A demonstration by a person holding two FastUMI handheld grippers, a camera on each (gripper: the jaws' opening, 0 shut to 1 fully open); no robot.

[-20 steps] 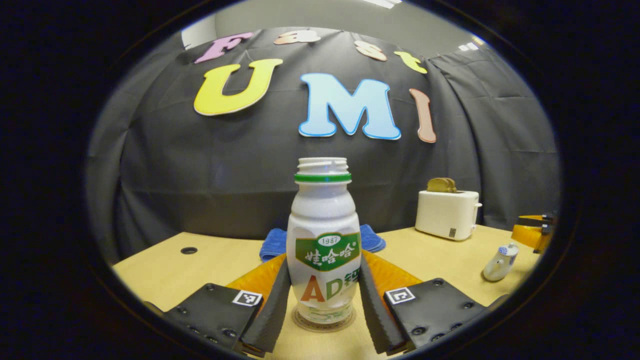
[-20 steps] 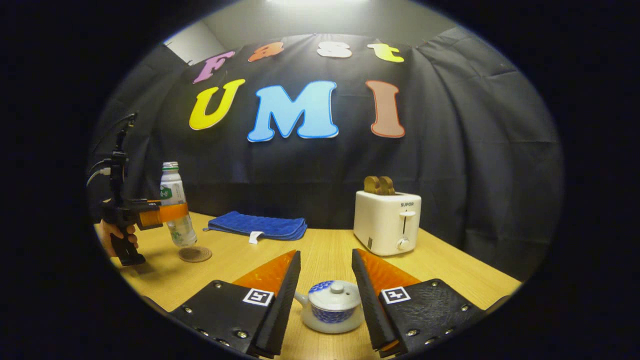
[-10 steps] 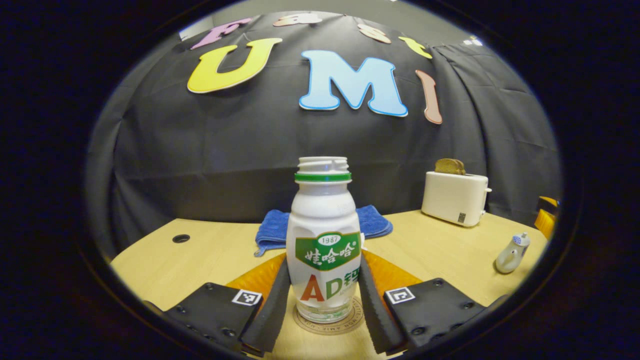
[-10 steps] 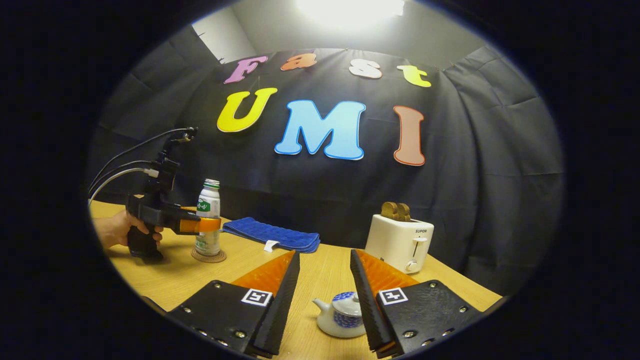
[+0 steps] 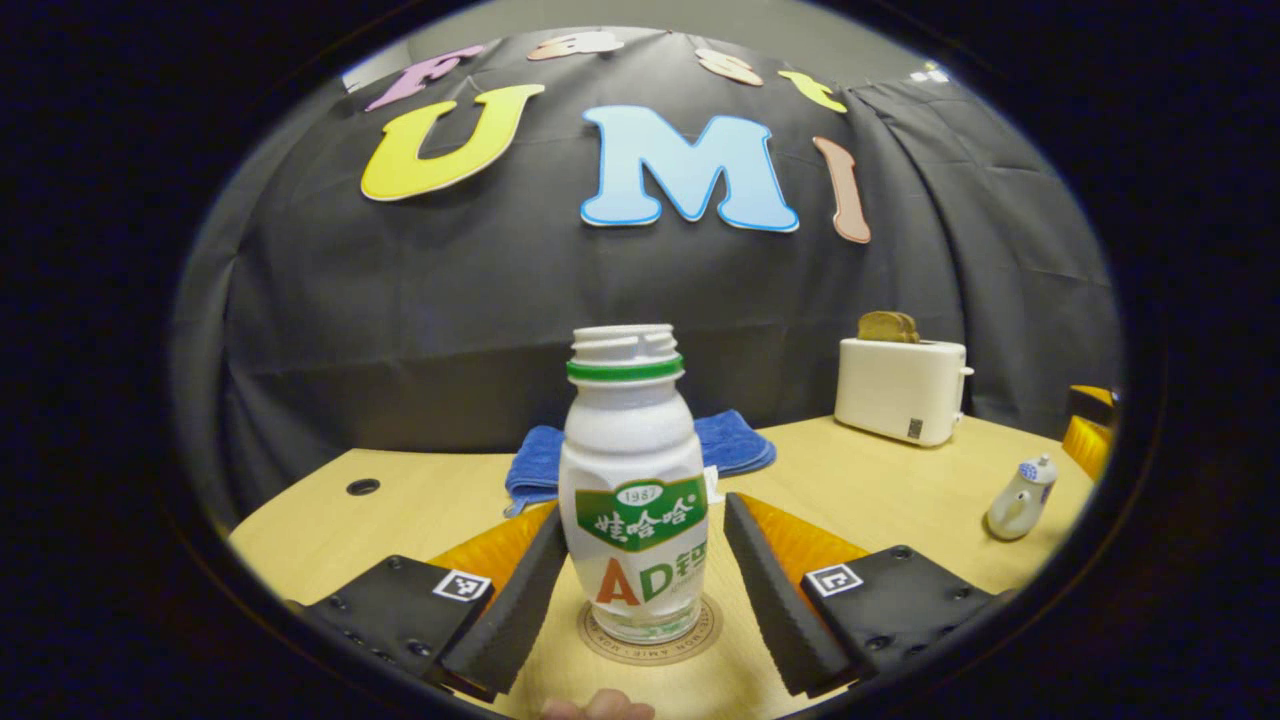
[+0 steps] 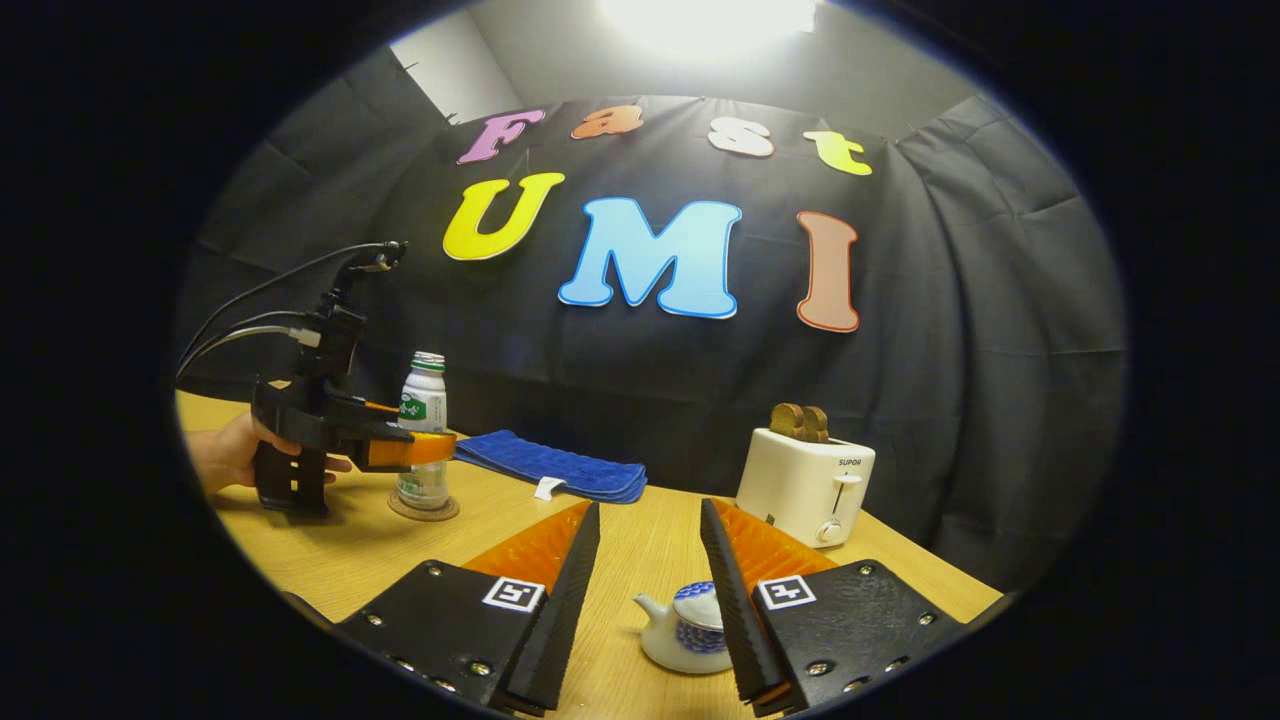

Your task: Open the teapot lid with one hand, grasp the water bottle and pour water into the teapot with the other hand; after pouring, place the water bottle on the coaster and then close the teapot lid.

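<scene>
Bottle [image 5: 632, 480] standing upright on round coaster [image 5: 648, 640], cap off, threaded neck bare above a green ring. White textured body; green label band with "1987" in a small oval and white Chinese characters beneath, then large "AD" in orange and green lower down. Clear base section at the bottom. Coaster carries a ring of lettering round its rim, too small to make out.

Left gripper [image 5: 640, 590] has its fingers spread; left finger looks to touch the bottle's side, right finger stands off with a gap, so no clamp on it. In right gripper view the same gripper [image 6: 425, 450] sits level at the bottle [image 6: 422, 430], a hand [image 6: 225, 455] on its grip, cables running up behind.

Right gripper [image 6: 648, 600] held wide apart, holding nothing. Teapot [image 6: 690, 630] sits on the wooden table [image 6: 640, 530] ahead of it, white with blue pattern, lid with knob on, spout to the left, partly hidden behind the right finger.

Toaster [image 6: 808, 485], white, marked "SUPOR" near its lever, two bread slices standing in the slots. Blue cloth [image 6: 550, 465] folded by the back wall, white tag at its edge.
</scene>
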